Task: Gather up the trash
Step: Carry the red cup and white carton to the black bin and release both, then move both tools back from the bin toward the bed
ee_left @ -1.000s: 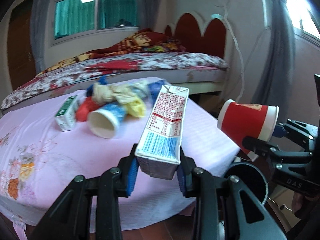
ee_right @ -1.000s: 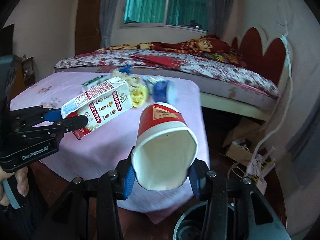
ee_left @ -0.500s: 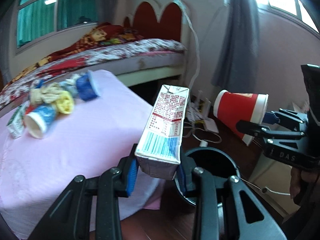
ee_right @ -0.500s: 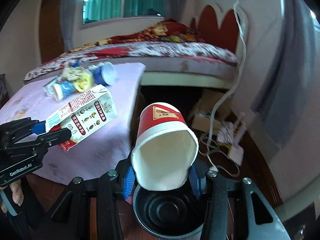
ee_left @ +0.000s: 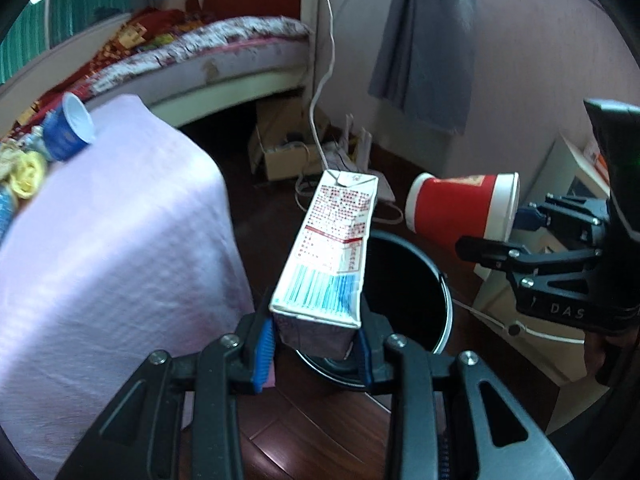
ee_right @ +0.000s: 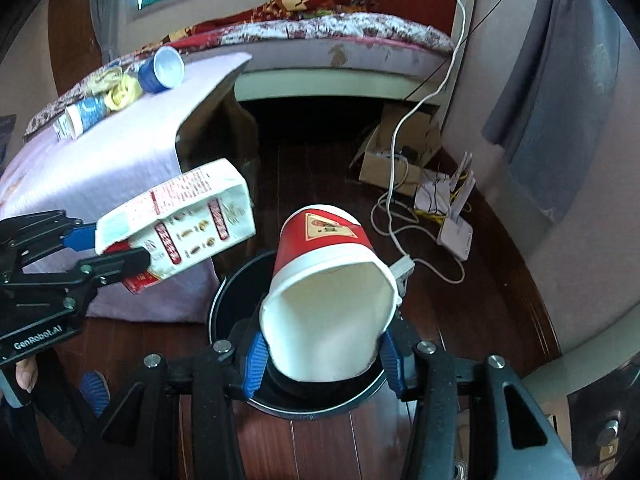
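My left gripper (ee_left: 316, 344) is shut on the base of a white milk carton (ee_left: 332, 248), which juts forward over a black round bin (ee_left: 444, 300) on the floor. My right gripper (ee_right: 324, 356) is shut on a red paper cup (ee_right: 328, 280) by its squashed white rim, directly above the same bin (ee_right: 216, 312). In the right wrist view the carton (ee_right: 188, 216) and the left gripper (ee_right: 116, 248) hang at the left, over the bin's edge. The left wrist view has the cup (ee_left: 460, 208) and right gripper (ee_left: 500, 228) at the right.
A table under a pink cloth (ee_right: 120, 152) stands left of the bin, holding a blue cup (ee_right: 162, 70), another cup (ee_right: 86, 114) and crumpled yellow wrapping (ee_right: 124, 94). Behind are a bed (ee_right: 340, 36), a cardboard box (ee_right: 396, 168), white cables and a power strip (ee_right: 454, 232) on dark wood floor.
Both grippers have swung away from the table, to the right and downward, carrying the carton and the cup until they hang above the bin. Neither grip has changed.
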`<action>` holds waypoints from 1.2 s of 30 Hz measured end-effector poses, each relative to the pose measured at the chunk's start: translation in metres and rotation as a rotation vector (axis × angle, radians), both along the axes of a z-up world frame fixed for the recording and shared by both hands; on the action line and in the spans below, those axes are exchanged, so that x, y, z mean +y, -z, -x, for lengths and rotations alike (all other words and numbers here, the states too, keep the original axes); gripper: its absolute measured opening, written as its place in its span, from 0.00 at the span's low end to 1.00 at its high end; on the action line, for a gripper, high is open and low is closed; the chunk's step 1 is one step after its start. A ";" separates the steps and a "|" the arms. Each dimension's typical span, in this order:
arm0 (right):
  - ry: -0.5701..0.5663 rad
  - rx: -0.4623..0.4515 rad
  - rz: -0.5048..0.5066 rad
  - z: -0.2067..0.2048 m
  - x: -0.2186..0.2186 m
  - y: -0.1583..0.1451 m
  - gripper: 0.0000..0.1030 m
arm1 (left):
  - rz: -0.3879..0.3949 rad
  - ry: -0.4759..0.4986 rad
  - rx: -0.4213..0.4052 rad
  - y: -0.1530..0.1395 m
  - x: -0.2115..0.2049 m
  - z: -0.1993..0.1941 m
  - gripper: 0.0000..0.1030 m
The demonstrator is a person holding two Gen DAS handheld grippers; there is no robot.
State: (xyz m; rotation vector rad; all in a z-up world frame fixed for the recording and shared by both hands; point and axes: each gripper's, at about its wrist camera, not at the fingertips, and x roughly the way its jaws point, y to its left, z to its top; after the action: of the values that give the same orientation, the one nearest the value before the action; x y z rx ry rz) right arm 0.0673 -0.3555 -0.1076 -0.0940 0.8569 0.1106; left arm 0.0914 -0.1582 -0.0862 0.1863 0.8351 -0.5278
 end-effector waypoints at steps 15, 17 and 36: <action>-0.043 0.166 0.058 -0.044 0.007 0.056 0.91 | -0.021 0.020 0.140 0.038 -0.009 -0.029 0.85; -0.020 0.189 0.068 -0.049 0.002 0.065 0.94 | -0.009 -0.022 0.116 0.036 -0.001 -0.028 0.94; 0.007 0.138 0.084 -0.049 0.008 0.041 1.00 | -0.048 -0.140 0.031 0.017 0.021 -0.020 0.98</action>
State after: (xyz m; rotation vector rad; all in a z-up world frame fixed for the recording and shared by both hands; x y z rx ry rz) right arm 0.1167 -0.3479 -0.1487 -0.1632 1.0000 0.0748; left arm 0.1118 -0.1377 -0.1031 0.1629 0.8851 -0.3804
